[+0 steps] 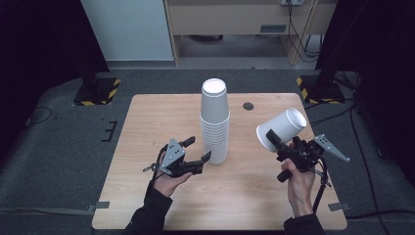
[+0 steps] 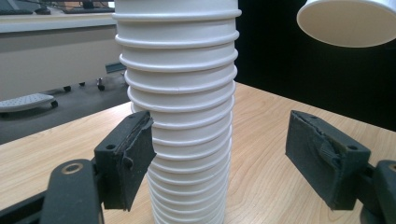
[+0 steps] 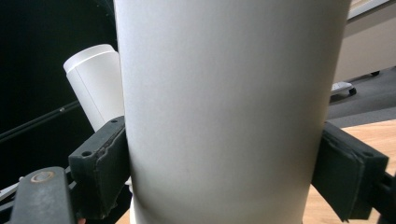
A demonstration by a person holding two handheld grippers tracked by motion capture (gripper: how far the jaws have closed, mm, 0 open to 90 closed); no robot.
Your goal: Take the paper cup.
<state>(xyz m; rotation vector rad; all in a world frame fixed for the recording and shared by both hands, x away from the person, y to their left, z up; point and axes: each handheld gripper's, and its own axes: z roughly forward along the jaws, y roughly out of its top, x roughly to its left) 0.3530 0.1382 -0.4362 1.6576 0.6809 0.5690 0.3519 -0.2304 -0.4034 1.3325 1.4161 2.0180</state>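
Observation:
A tall stack of upturned white paper cups [image 1: 214,122] stands in the middle of the wooden table [image 1: 147,127]. My left gripper [image 1: 199,148] is open at the stack's lower left. In the left gripper view the stack [image 2: 182,93] rises between the jaws, the left pad [image 2: 128,156] at its edge and the right pad [image 2: 322,156] well apart. My right gripper [image 1: 276,142] is shut on a single white cup [image 1: 283,128], held tilted in the air to the right of the stack. Both pads press that cup [image 3: 224,93], whose rim [image 2: 348,21] shows at the top right of the left gripper view.
A small black grommet [image 1: 248,105] sits in the table behind the stack. Two stand bases with yellow-black tape [image 1: 98,90] [image 1: 320,88] rest on the floor beyond the far corners. Bare wood lies in front of both hands.

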